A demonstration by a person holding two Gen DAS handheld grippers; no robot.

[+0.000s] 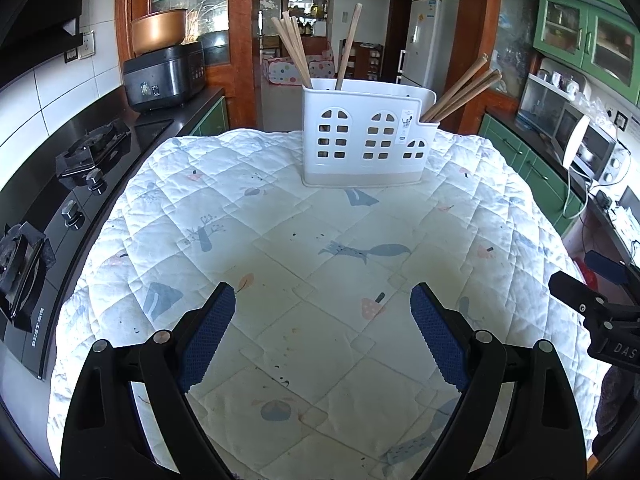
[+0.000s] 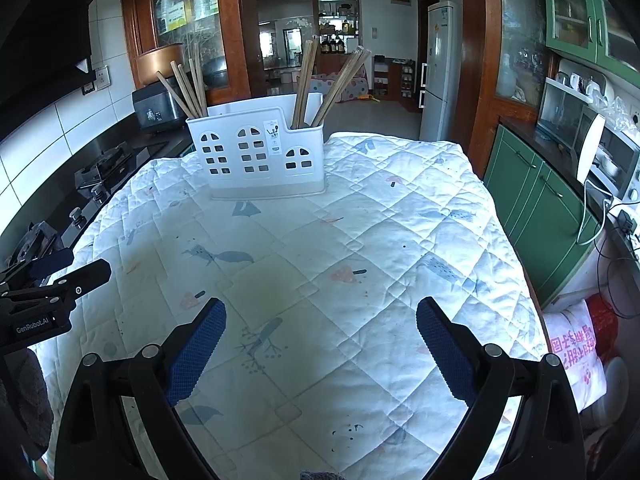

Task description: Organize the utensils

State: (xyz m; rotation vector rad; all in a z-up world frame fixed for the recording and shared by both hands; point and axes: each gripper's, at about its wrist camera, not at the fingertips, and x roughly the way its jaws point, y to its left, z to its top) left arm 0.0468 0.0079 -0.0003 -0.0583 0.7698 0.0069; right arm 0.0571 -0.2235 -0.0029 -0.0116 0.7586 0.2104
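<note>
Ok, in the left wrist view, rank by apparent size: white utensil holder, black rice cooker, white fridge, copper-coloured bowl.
1. White plastic utensil holder, though it sits nearest.
2. Black rice cooker.
3. White fridge and copper-coloured bowl look alike; unranked.

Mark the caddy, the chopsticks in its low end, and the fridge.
caddy [image 1: 362, 140]: left wrist view, middle of its windowed front wall.
chopsticks [image 1: 464, 94]: left wrist view, mid-shaft of the leaning bundle.
fridge [image 2: 438, 76]: right wrist view, on its door.

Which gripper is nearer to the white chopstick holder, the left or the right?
Roughly equal, left perhaps slightly nearer. The left gripper faces the chopstick holder nearly straight ahead; the right gripper has it ahead, leftward.
</note>
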